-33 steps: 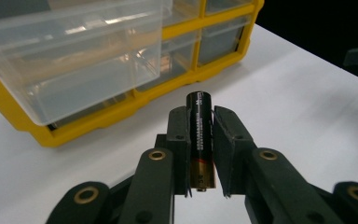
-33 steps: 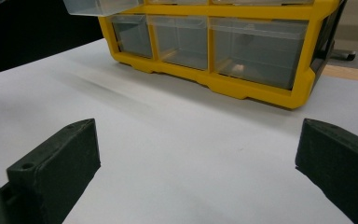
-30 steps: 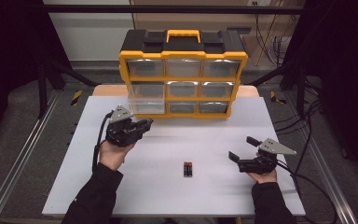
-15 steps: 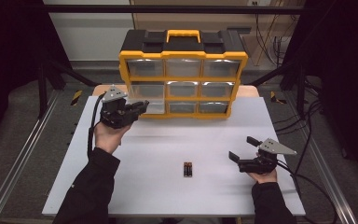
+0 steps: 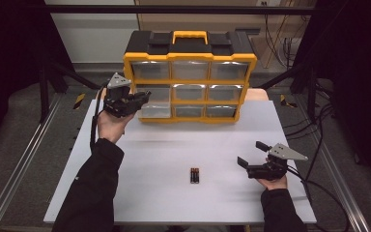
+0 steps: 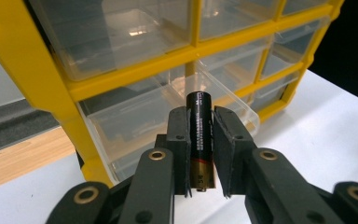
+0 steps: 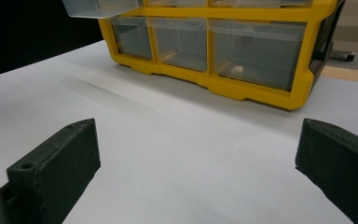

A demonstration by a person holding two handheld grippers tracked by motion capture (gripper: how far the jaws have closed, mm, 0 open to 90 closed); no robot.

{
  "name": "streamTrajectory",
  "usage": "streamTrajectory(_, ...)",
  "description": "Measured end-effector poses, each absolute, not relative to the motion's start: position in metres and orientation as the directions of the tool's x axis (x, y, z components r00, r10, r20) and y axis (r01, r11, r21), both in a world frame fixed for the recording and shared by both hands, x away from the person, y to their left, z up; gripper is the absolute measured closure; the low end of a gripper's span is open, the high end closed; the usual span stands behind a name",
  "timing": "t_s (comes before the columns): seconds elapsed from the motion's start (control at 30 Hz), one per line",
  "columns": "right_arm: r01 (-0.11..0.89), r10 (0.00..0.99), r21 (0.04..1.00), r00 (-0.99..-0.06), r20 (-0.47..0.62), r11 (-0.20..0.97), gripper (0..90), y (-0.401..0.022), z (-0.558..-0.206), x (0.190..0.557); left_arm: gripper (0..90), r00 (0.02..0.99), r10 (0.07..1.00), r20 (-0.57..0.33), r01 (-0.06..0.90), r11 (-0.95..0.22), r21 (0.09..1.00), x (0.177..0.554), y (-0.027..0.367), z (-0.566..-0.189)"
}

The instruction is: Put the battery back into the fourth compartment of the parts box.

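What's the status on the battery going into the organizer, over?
Left gripper shut on battery, at the pulled-out drawer of the yellow organizer. Right gripper open, low over the table. Two batteries still on table. Nothing blocking.

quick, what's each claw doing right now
Left claw: closed on a battery, in front of the open drawer.
Right claw: open, holding nothing, over the table.

L tool clamped, R tool agape
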State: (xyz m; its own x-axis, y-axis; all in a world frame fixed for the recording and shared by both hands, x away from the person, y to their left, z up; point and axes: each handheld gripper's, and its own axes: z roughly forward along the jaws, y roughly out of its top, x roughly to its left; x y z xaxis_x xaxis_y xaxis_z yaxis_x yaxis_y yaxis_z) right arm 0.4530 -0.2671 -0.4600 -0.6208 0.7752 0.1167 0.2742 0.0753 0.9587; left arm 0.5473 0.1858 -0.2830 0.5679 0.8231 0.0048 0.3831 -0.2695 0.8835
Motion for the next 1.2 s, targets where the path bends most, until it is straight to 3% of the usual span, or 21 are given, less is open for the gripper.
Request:
streamTrajectory(0.67,0.277,0.774,0.958,-0.621,0.124,0.069,0.2,-0.267,-0.459,0.453,76.1,0.549,0.834,0.054,0.441,-0.343,0.829,0.592,0.188,-0.302)
streamTrajectory(1.03,0.278,0.773,0.958,-0.622,0.125,0.068,0.3,-0.267,-0.460,0.453,75.4,0.536,0.841,0.078,0.457,-0.366,0.810,0.595,0.186,-0.312)
streamTrajectory(1.2,0.276,0.774,0.958,-0.622,0.122,0.071,0.3,-0.267,-0.460,0.453,70.8,0.529,0.846,0.065,0.429,-0.332,0.840,0.588,0.190,-0.305)
